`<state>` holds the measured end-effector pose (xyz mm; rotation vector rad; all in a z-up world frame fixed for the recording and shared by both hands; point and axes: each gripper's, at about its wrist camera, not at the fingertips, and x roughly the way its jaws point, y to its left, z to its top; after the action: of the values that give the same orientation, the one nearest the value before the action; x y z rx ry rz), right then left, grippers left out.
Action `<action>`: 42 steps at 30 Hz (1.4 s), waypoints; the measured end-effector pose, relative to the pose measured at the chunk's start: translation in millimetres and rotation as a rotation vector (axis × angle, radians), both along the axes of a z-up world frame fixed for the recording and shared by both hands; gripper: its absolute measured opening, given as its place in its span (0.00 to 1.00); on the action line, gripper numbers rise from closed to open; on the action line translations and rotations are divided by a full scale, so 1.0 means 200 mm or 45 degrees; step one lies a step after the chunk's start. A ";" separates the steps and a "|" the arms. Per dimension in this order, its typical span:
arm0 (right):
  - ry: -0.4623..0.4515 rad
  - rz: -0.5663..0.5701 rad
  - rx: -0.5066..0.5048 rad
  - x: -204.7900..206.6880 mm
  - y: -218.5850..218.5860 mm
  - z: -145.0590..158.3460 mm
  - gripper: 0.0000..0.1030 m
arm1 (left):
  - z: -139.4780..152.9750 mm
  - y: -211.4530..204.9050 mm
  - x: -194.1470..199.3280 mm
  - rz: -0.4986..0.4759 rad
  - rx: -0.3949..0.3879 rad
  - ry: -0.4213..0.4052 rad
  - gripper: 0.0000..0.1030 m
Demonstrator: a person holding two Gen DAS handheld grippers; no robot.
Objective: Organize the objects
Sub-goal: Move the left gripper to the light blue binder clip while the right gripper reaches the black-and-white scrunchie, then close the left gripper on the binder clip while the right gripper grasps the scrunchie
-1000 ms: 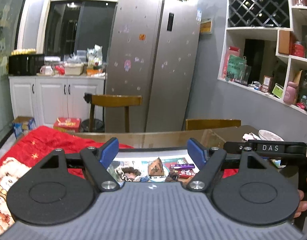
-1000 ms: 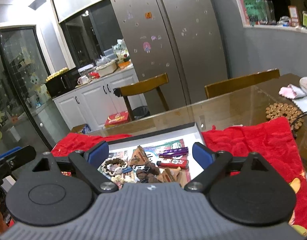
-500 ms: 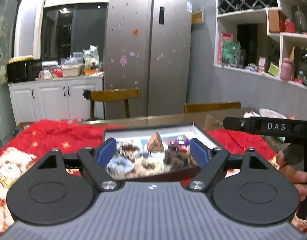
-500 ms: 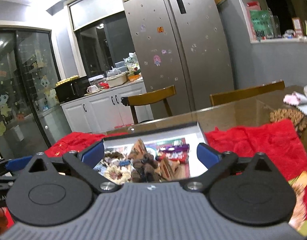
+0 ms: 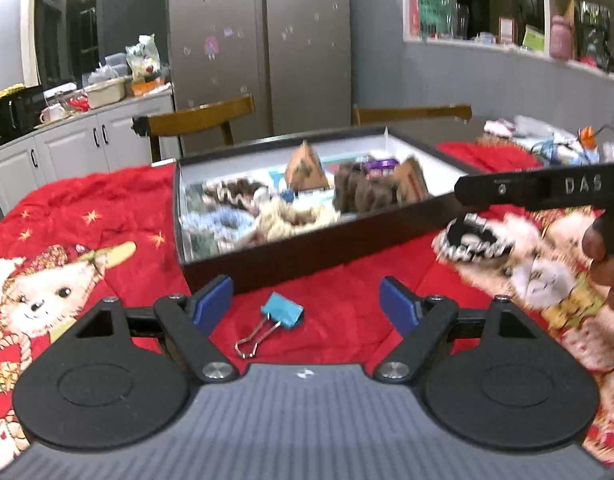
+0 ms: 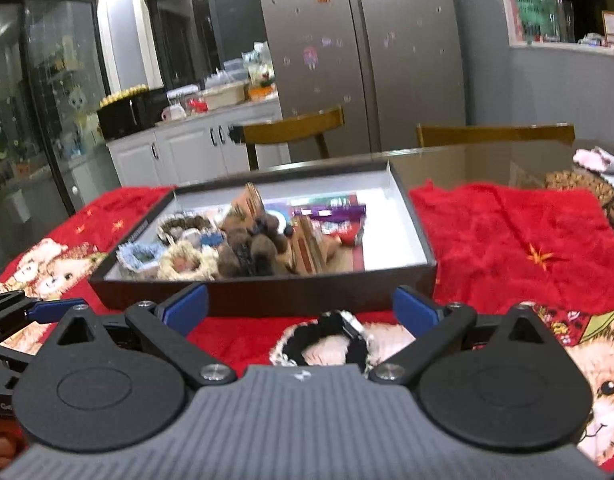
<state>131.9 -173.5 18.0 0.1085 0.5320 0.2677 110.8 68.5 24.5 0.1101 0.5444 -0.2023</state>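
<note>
Two grippers hover low over the red blanket (image 5: 339,280) just in front of the dark box (image 6: 267,292) of small items. Left gripper (image 5: 307,306), jaws spread and empty, frames a blue binder clip (image 5: 281,314). Right gripper (image 6: 299,310), jaws wide, having just finished opening, frames a black-and-white fuzzy scrunchie (image 6: 327,336), untouched.

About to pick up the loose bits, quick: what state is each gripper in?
Left gripper: open, empty, blue metal binder clip lying between its fingers.
Right gripper: open wide, empty, above black-and-white fluffy scrunchie.
</note>
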 end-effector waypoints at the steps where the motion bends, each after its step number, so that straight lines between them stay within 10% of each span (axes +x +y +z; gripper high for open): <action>1: 0.011 0.006 -0.011 0.01 0.00 -0.02 0.99 | -0.02 0.00 0.01 0.005 0.009 0.011 0.81; 14: 0.168 0.028 -0.102 0.12 0.04 -0.16 0.90 | -0.10 0.07 0.13 0.012 -0.112 0.165 0.81; 26: 0.114 -0.036 -0.257 0.09 0.11 -0.18 0.63 | -0.12 0.03 0.10 0.040 -0.030 0.138 0.73; 42: 0.103 -0.130 -0.241 0.08 0.07 -0.17 0.33 | -0.12 0.02 0.08 0.044 -0.012 0.101 0.28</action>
<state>148.6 -158.9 -16.6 -0.0375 0.6276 0.1131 127.6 72.0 0.4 0.0835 0.6238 -0.1760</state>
